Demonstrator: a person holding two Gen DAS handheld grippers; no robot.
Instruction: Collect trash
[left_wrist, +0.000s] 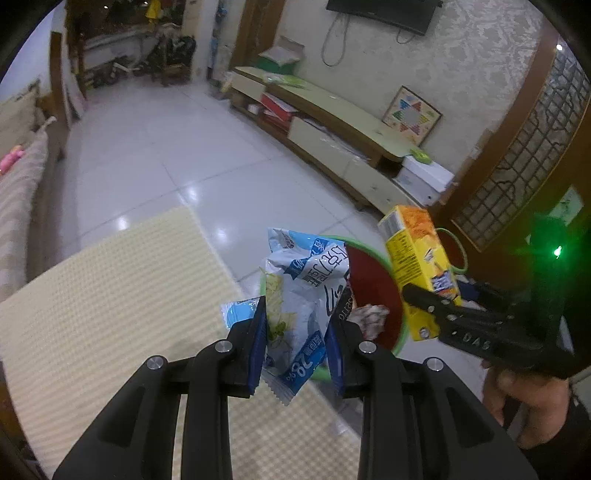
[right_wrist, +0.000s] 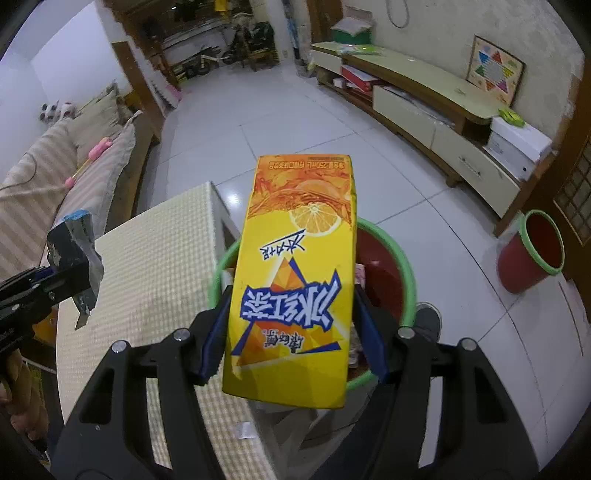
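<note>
My left gripper (left_wrist: 297, 325) is shut on a crumpled blue-and-white snack wrapper (left_wrist: 303, 291), held at the table's edge over a red bin with a green rim (left_wrist: 373, 280). The right gripper (right_wrist: 291, 325) is shut on a yellow iced-tea carton (right_wrist: 295, 280), its blue pads pressing both sides, right above the same bin (right_wrist: 388, 266). The carton (left_wrist: 417, 258) and right gripper (left_wrist: 436, 306) also show at the right of the left wrist view. In the right wrist view, the left gripper (right_wrist: 74, 273) holds the wrapper (right_wrist: 79, 240) at the far left. Crumpled paper lies inside the bin.
A table with a cream textured cloth (left_wrist: 110, 295) sits left of the bin. A second red bin (right_wrist: 532, 251) stands on the tiled floor to the right. A low TV cabinet (right_wrist: 424, 99) lines the far wall, a sofa (right_wrist: 55, 177) the left. A hand (left_wrist: 524, 398) grips the right tool.
</note>
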